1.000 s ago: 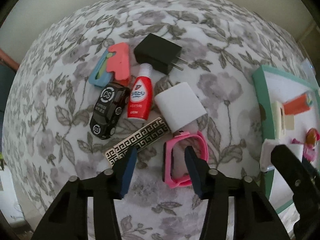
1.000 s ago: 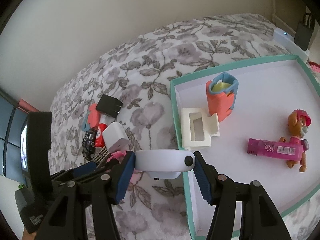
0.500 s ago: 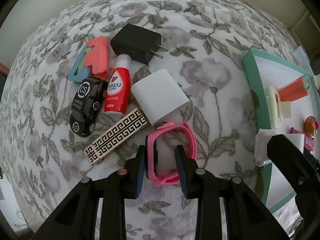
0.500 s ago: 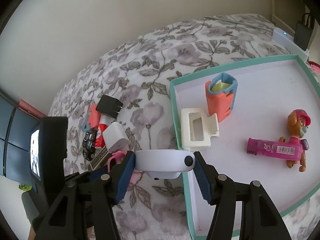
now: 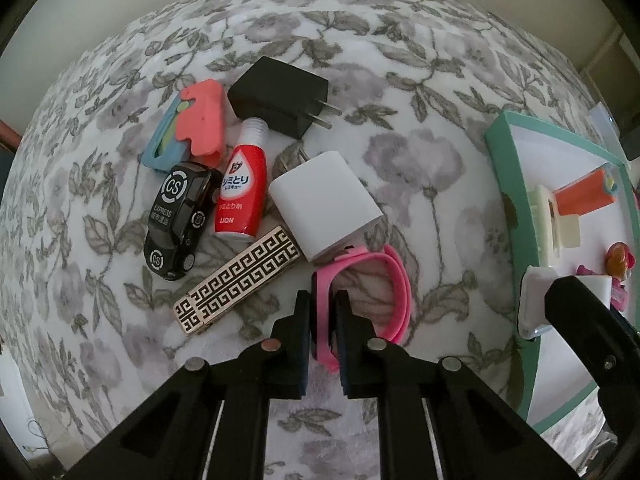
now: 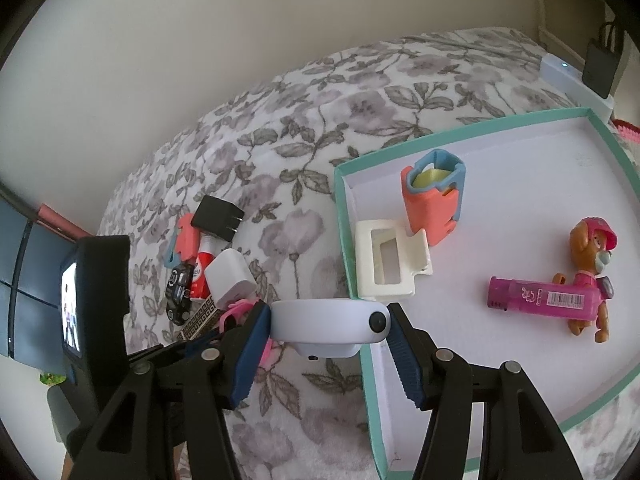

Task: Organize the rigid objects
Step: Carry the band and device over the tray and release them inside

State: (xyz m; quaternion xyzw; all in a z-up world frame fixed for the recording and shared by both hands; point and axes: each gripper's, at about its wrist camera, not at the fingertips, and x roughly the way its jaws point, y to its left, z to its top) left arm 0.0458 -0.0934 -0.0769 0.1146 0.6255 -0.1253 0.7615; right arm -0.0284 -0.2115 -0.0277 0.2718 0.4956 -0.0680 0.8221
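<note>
My left gripper [image 5: 322, 300] is shut on the face end of a pink wristband watch [image 5: 384, 288] lying on the floral cloth, beside a white charger [image 5: 326, 210]. My right gripper [image 6: 328, 320] is shut on a white oval device [image 6: 326, 320] and holds it over the near left rim of the teal-edged tray [image 6: 348, 236]. The tray also shows in the left wrist view [image 5: 508, 184]. The pink watch peeks out behind my right gripper's left finger [image 6: 236, 312].
On the cloth lie a black charger [image 5: 280, 96], a red bottle [image 5: 240, 196], a black toy car [image 5: 180, 220], a gold patterned bar [image 5: 238, 280] and a coral-and-blue piece [image 5: 188, 132]. In the tray stand a coral cup [image 6: 434, 204], a cream clip [image 6: 390, 264], a pink lighter [image 6: 540, 298] and a toy pup [image 6: 592, 272].
My left gripper moved forward and closed from open onto the pink watch. My right gripper stayed still with the white device.
</note>
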